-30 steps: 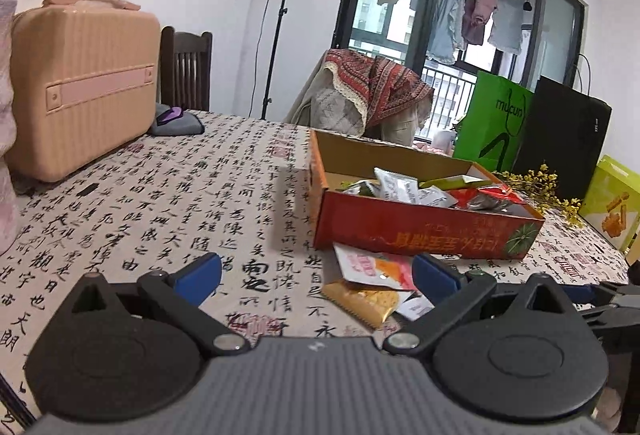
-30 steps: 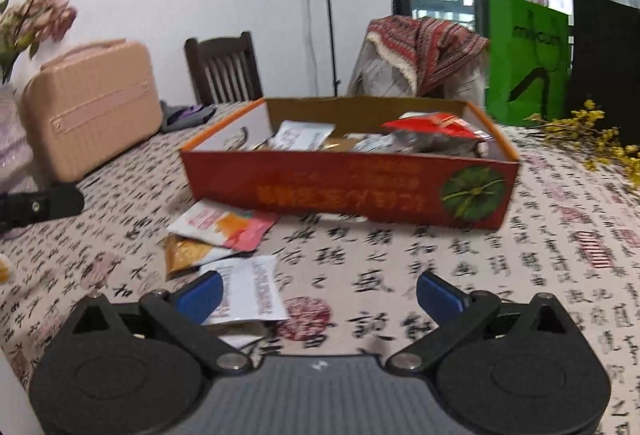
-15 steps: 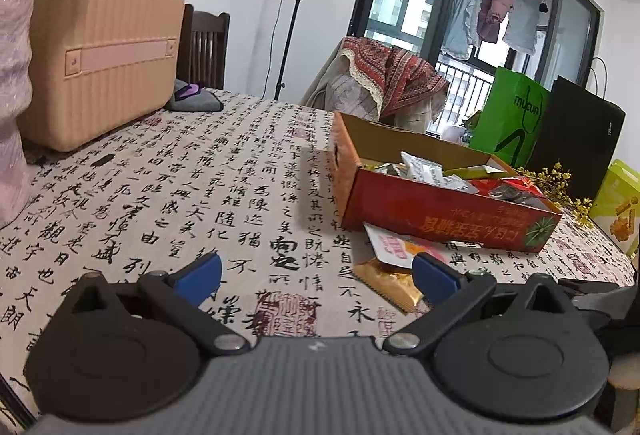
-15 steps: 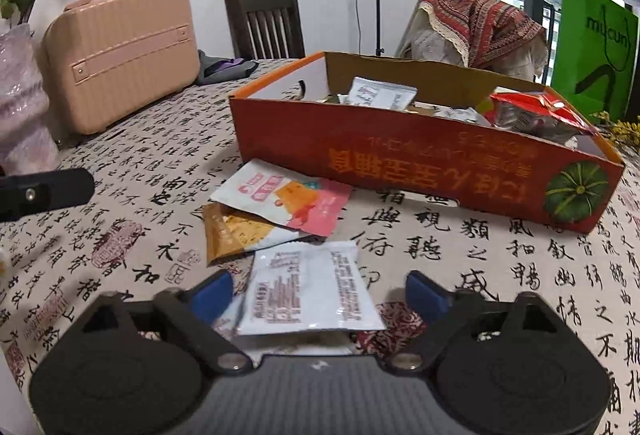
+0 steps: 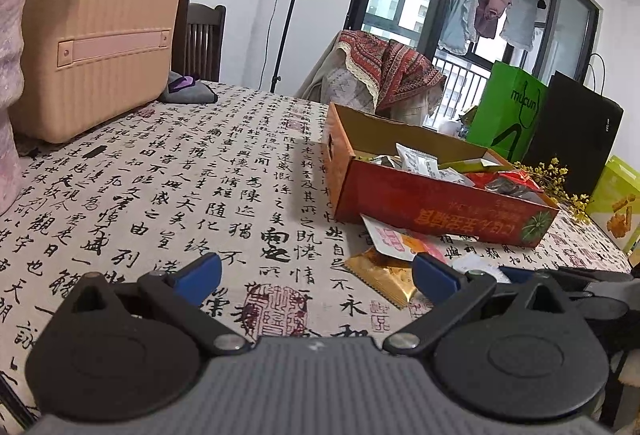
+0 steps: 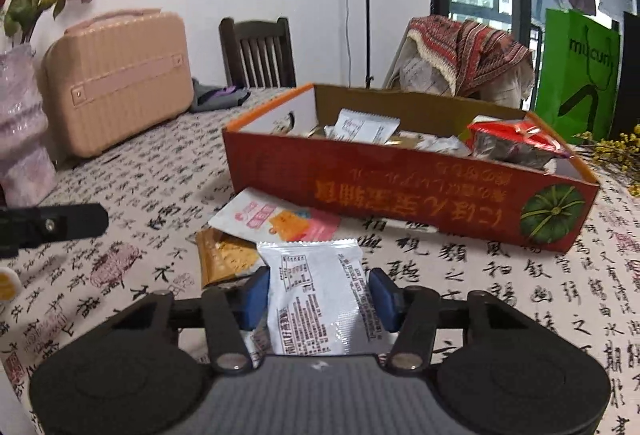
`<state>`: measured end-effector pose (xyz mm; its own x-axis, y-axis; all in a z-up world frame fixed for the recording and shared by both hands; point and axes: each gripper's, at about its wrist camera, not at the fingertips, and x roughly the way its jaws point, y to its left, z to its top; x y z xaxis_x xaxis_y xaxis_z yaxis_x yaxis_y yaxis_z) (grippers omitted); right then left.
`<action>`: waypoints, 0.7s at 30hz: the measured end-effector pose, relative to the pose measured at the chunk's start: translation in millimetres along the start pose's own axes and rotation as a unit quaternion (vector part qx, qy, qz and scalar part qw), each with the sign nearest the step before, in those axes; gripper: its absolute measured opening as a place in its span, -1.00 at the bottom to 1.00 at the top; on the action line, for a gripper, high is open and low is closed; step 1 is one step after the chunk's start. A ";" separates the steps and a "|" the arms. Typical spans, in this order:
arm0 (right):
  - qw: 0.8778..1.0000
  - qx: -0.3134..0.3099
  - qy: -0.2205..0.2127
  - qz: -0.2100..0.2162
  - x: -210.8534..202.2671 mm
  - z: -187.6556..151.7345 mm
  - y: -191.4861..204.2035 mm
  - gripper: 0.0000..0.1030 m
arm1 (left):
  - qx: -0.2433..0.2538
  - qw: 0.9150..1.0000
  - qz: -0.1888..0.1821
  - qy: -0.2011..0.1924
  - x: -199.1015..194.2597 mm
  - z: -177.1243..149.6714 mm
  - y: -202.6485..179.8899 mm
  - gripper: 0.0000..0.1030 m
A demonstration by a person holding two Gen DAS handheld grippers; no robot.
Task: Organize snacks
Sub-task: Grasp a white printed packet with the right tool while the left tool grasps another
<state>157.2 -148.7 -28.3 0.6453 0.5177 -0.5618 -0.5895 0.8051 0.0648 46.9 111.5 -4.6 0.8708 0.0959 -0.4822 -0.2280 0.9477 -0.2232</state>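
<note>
A red cardboard box (image 6: pixel 400 183) holding several snack packets stands on the table; it also shows in the left wrist view (image 5: pixel 432 203). In front of it lie a white-and-pink packet (image 6: pixel 276 219), a gold packet (image 6: pixel 224 259) and a white packet (image 6: pixel 320 295). My right gripper (image 6: pixel 318 297) has its blue pads against both sides of the white packet, shut on it. My left gripper (image 5: pixel 316 275) is open and empty above the tablecloth, left of the gold packet (image 5: pixel 380 275) and the white-and-pink packet (image 5: pixel 392 239).
A pink case (image 5: pixel 92 51) and a vase (image 6: pixel 20 139) stand at the table's left. A dark pouch (image 5: pixel 188 93) lies behind. A green bag (image 6: pixel 576 71), a black bag (image 5: pixel 572 139) and yellow flowers (image 5: pixel 560 183) stand at the right. Chairs (image 6: pixel 256 51) stand at the far side.
My right gripper moved forward over the white packet and closed from wide open onto it. My left gripper shifted slightly and stayed open.
</note>
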 end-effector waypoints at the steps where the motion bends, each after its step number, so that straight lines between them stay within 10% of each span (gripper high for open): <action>1: 1.000 0.002 -0.004 -0.001 -3.3 -0.1 -1.7 0.02 | 0.001 1.000 -0.001 0.001 0.2 -0.2 -1.8 1.00; 21: 0.992 0.070 -0.064 -0.081 -66.5 -21.3 -80.6 0.01 | 0.060 0.995 -0.055 0.056 16.0 -15.7 -71.2 1.00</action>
<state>151.4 -254.2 -13.7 0.7878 0.4035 -0.4653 -0.4053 0.9085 0.1014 70.2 40.7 -9.7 0.8324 -0.0393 -0.5528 -0.0732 0.9809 -0.1800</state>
